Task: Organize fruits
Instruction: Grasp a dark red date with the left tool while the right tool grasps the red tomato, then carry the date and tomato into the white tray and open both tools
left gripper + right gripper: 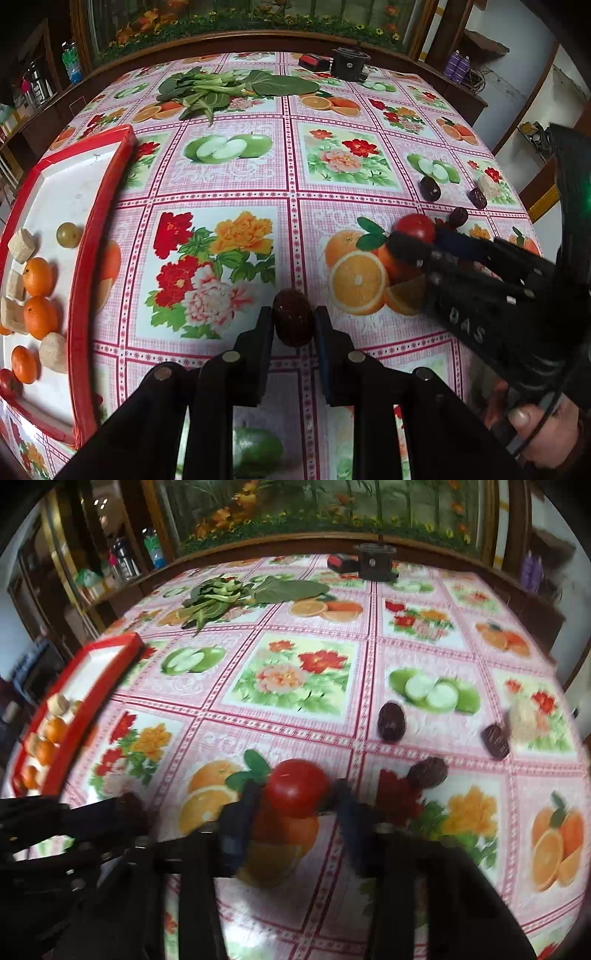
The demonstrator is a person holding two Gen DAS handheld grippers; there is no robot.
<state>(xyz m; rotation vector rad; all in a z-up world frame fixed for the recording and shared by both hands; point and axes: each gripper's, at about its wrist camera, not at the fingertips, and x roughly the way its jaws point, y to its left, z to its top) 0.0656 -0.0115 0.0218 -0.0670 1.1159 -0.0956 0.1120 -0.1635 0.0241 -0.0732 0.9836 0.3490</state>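
Note:
My left gripper [293,325] is shut on a dark red date [293,317] just above the tablecloth. My right gripper [295,801] is shut on a red tomato [297,788]; the tomato also shows in the left wrist view [415,226], right of centre. A red-rimmed white tray [99,206] at the left holds small oranges [37,277], a green grape [68,234], beige blocks [22,245] and a red fruit at its near corner. Three more dates [391,720] [496,740] [428,771] lie on the cloth ahead of the right gripper.
Leafy greens [221,90] lie at the far side of the table. A black stand [349,62] and a red-black box [314,61] sit at the far edge. A beige block [524,716] lies at the right, near the table edge. A green fruit [256,454] shows under my left gripper.

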